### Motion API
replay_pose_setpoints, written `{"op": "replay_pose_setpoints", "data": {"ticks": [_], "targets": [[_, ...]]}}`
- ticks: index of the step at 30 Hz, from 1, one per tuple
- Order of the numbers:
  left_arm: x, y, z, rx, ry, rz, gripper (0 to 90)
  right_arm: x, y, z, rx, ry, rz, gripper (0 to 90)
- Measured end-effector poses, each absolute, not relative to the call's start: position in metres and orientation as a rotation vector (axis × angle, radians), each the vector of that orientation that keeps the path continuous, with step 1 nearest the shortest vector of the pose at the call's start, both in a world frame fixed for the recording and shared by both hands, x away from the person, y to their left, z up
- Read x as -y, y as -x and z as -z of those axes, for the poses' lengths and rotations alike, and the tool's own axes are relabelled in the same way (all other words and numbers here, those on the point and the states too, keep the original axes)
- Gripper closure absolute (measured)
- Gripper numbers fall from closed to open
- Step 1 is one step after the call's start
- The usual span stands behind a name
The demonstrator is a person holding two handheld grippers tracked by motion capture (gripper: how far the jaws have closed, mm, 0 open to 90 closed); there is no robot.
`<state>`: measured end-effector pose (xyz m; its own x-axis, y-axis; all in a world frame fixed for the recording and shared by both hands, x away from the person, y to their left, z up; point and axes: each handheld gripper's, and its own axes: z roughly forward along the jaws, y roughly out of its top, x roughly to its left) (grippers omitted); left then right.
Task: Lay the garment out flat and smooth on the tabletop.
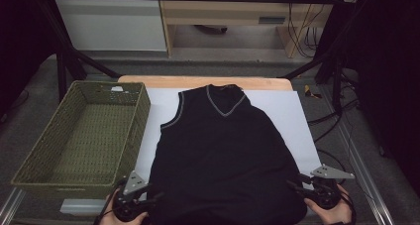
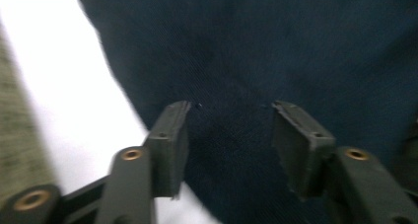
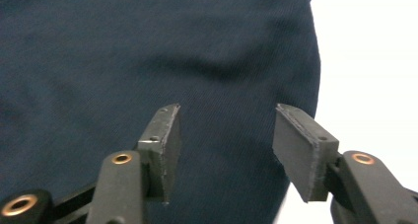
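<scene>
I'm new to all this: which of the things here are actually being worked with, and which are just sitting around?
In use:
- black vest, flat on the white sheet
- left gripper, open
- right gripper, open

Just about:
- green woven basket, beside the vest
- cables behind the table

Left gripper: black body, rounded at the grip; grey three-cornered plate on top, dotted with small dark holes; thin black cable trailing from the base. In the left gripper view, two matte black arms, each with a brass-coloured rivet, end in flat rectangular dark grey pads with worn edges and a small screw hole.

Right gripper: same black build, grey plate, black cable. Right gripper view: identical arms, brass rivets, slab-like grey pads.
</scene>
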<state>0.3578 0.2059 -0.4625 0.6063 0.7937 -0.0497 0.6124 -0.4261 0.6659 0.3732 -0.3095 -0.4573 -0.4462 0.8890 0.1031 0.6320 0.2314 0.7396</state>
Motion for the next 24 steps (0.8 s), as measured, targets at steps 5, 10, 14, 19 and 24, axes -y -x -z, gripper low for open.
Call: {"op": "replay_pose_setpoints", "data": {"ticks": [5,10,14,19,24], "targets": [[-0.202,-0.370,0.473,-1.102,-2.173,-0.419,39.6,0.306,-0.404,0.463,-2.130,-1.378,-1.035,43.1],[-0.200,-0.381,0.471,-1.045,-2.088,-0.344,38.2,0.305,-0.433,0.462,-2.102,-1.376,-1.049,43.3],[-0.191,-0.395,0.466,-0.973,-2.045,-0.302,30.3,0.305,-0.453,0.455,-2.070,-1.369,-1.085,43.3],[-0.175,-0.412,0.463,-0.905,-2.053,-0.292,18.4,0.304,-0.481,0.445,-2.051,-1.371,-1.135,42.1],[-0.165,-0.428,0.465,-0.891,-2.056,-0.277,9.8,0.298,-0.517,0.448,-2.046,-1.394,-1.146,42.4]]}}
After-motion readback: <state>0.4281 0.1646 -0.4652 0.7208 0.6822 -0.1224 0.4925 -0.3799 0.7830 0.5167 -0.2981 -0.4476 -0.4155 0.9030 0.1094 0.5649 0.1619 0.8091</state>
